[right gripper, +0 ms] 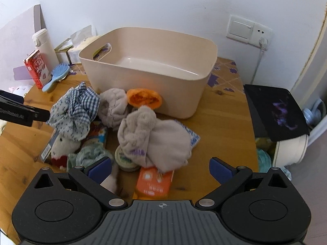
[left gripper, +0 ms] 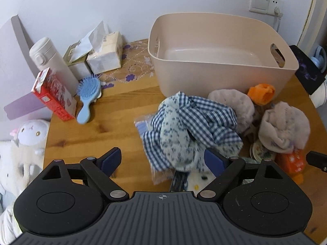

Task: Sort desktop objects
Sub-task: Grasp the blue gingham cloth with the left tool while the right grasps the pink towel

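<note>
Both grippers, left (left gripper: 162,160) and right (right gripper: 161,168), gape empty over cloth pile (right gripper: 141,140) before tub (right gripper: 147,69) near table's (right gripper: 222,110) back edge

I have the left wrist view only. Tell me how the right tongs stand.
Observer: The right tongs are open and grip nothing; a grey cloth lies just ahead of them.
Operator: Report what that cloth hides from me.
Observer: A blue-and-white packet sticks out from under its right side.
Operator: Now check the near left of the pile.
Observer: A crumpled teal cloth lies there, close to the left pad of the right tongs.
</note>
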A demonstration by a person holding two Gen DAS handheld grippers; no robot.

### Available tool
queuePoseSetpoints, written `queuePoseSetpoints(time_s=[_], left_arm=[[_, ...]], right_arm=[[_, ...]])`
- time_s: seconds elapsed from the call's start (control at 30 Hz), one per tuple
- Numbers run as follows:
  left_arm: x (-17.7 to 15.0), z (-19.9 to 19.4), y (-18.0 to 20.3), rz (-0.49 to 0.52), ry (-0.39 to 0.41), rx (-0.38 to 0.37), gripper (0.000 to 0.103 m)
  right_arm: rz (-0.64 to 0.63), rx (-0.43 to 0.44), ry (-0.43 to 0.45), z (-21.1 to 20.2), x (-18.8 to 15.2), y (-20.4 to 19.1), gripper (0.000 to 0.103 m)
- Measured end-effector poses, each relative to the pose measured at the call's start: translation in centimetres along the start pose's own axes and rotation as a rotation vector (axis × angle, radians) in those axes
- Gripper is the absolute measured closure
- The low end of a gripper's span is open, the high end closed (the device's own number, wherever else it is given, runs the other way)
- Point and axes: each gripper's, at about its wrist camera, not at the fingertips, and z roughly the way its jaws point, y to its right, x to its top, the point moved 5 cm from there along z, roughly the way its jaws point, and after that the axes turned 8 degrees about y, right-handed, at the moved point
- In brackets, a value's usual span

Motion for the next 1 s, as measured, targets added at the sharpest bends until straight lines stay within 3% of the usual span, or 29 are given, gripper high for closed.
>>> queuePoseSetpoints(time_s=[0.5,0.7,0.83,1.0], left_arm=[[0.6,5.5,1.9,0.019,-0.038,-0.013,0.013],[0.8,6.4,2.3,-0.001,-0.044,-0.050,0.014],[0.8,6.3,2.5,-0.021,-0.054,-0.108,0.043],[0.8,5.9,2.7,-0.021,-0.064,-0.144,0.064]], right_arm=[[0.003,0.030,-0.053,5.9,0.7,0.4,0.000],[0.010,0.056,-0.060,7.3,0.8,-0.3,0.000],[0.026,0.088,-0.052,7.5,1.0,-0.5,0.013],[0.054,0.132,-0.050,7.2,0.9,-0.4,0.039]])
